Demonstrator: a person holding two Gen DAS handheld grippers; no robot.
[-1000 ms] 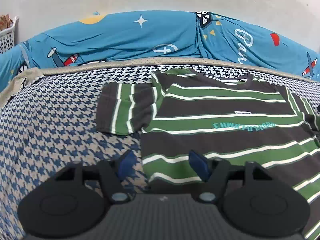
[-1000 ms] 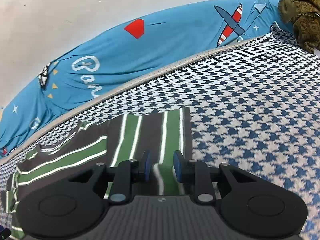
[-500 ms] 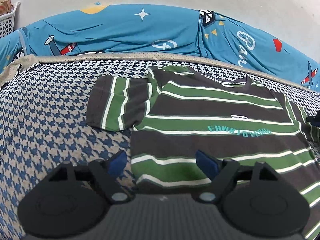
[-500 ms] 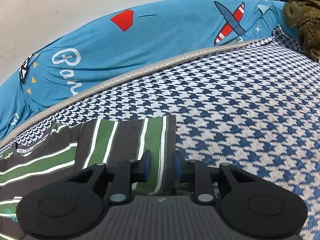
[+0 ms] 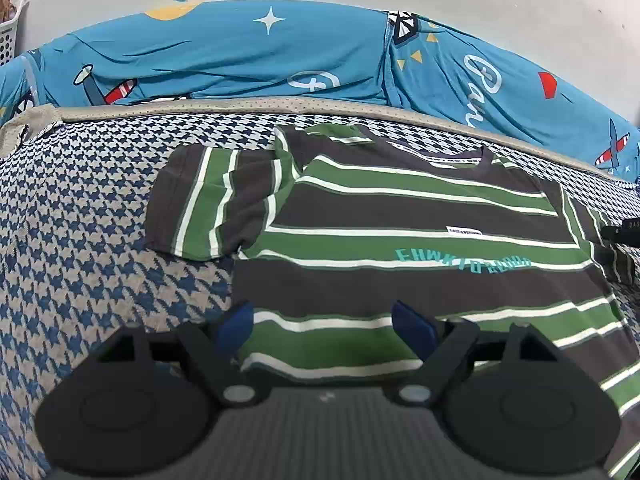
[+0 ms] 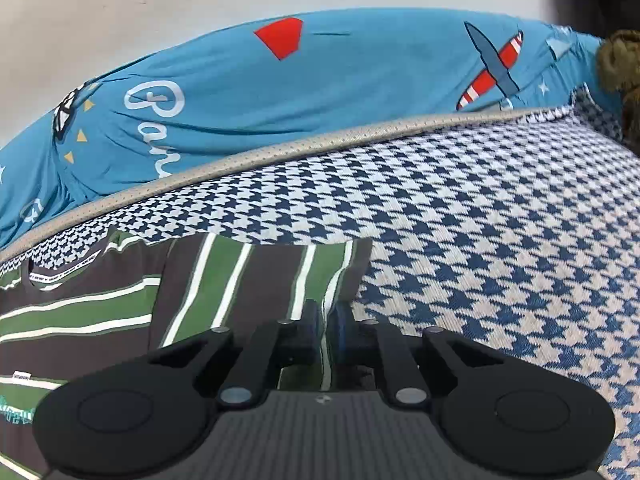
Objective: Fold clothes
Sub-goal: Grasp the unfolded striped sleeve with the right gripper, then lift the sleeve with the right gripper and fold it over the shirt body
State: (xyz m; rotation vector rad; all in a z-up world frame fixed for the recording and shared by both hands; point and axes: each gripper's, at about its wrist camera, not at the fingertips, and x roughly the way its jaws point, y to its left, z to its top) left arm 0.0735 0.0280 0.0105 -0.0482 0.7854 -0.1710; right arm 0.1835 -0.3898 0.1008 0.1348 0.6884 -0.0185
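Observation:
A T-shirt (image 5: 400, 240) striped dark grey, green and white lies flat and face up on the bed, collar toward the wall. My left gripper (image 5: 324, 320) hovers over its near left hem corner with the jaws wide open and nothing pinched. The left sleeve (image 5: 200, 204) lies spread out to the side. In the right wrist view, my right gripper (image 6: 326, 312) is closed on the outer edge of the right sleeve (image 6: 260, 276), and the pads press the cloth. The right gripper's black tip (image 5: 620, 232) shows at the far right of the left wrist view.
The bed has a blue and white houndstooth cover (image 5: 80, 220). A rolled blue printed quilt (image 5: 240, 52) lies along the pale wall behind it. A white basket (image 5: 8, 36) stands at the far left. An olive-brown cloth heap (image 6: 620, 64) sits at the far right.
My right gripper slid out to the sleeve's outer edge and its jaws closed on the cloth. My left gripper's jaws spread wider over the hem.

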